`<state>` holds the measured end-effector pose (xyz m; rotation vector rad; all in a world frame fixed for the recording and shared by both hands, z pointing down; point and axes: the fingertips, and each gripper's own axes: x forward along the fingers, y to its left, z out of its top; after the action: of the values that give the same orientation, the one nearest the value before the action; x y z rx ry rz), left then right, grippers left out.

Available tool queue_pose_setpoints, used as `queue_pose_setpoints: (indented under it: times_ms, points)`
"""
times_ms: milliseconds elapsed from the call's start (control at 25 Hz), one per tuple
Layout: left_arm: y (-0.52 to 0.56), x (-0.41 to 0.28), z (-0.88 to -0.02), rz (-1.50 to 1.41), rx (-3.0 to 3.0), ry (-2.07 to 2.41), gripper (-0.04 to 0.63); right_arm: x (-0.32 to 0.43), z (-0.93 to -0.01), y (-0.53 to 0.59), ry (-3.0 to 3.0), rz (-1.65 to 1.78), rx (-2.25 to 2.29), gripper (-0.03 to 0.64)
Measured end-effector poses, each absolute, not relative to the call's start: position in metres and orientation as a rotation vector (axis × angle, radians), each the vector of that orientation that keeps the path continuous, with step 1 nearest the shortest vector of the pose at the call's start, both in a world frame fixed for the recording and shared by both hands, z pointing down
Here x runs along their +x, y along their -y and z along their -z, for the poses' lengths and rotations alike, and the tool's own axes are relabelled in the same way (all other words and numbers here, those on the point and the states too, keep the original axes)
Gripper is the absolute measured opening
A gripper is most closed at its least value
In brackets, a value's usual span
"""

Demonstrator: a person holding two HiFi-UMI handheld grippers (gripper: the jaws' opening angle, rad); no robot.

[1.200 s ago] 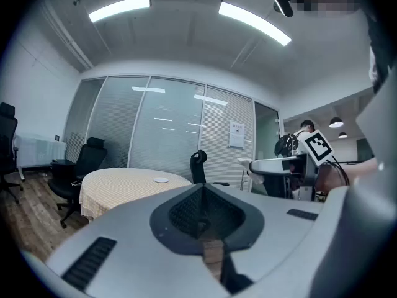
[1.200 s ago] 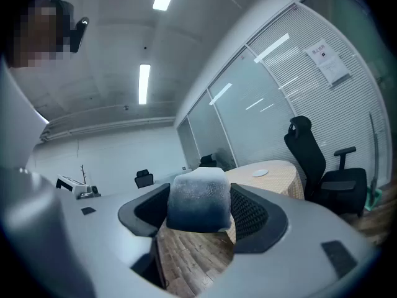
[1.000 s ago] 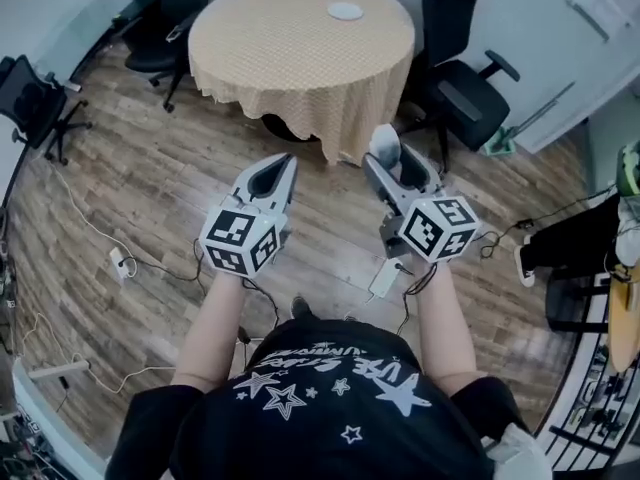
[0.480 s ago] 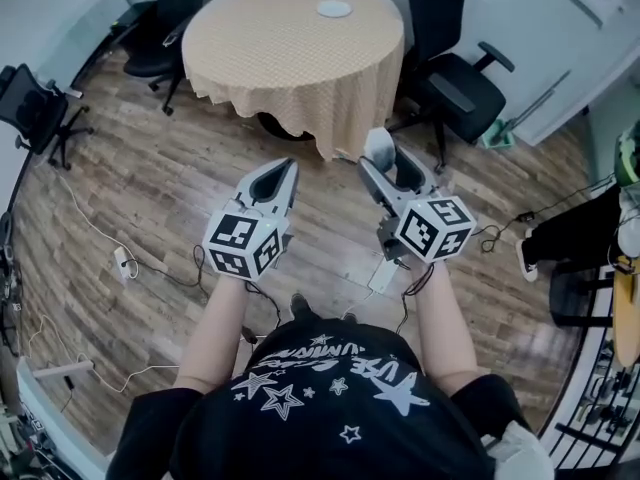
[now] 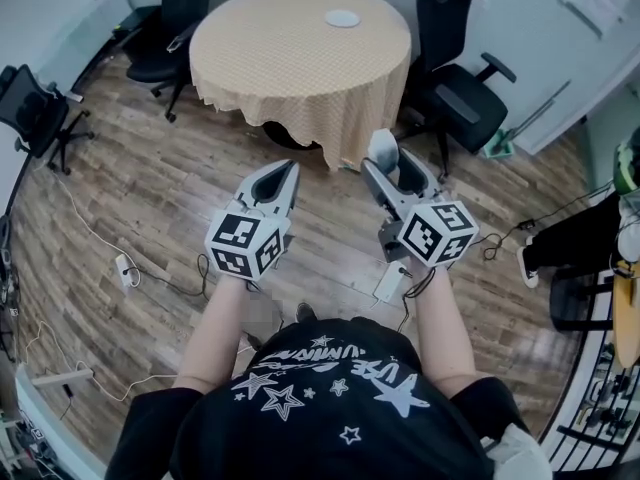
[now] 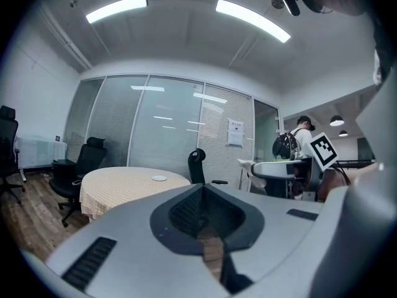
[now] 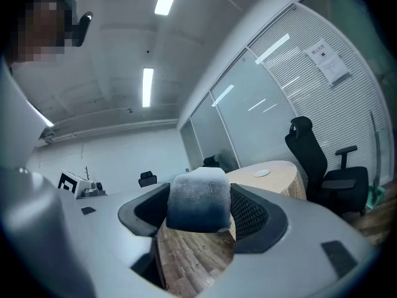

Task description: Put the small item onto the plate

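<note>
Right claw (image 5: 398, 165) clamps a small frosted grey-white rounded block (image 7: 198, 198) over the wooden floor (image 5: 150, 198), well apart from the round beige-clothed worktop (image 5: 290, 63). Left claw (image 5: 285, 173): jaws together, empty. Small white round plate (image 5: 342, 18) sits near the worktop's far edge.

My right gripper (image 7: 200, 221) has its jaws pressed against both sides of a small block (image 7: 198, 197). The block is frosty white on top and shades to dark blue-grey below, with wood floor (image 7: 192, 256) showing under it. Beyond the block stands a round table (image 7: 284, 170) in a tan cloth; a small white plate (image 7: 262, 173) lies on the table, and a black office chair (image 7: 309, 151) stands just right of the table.
</note>
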<state>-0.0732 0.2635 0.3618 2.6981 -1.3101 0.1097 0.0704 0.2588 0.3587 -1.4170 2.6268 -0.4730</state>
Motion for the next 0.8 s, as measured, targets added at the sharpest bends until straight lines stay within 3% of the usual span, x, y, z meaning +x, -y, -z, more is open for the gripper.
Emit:
queue_pose_setpoints:
  times_ms: [400, 800]
  points:
    - [-0.251, -0.1, -0.368, -0.101, 2.699, 1.295, 0.008, 0.055, -0.375, -0.252, -2.58, 0.546, -1.468, 0.311]
    - [-0.201, -0.103, -0.373, -0.12, 2.624, 1.389, 0.008, 0.061, -0.376, -0.178, -2.619, 0.562, -1.396, 0.311]
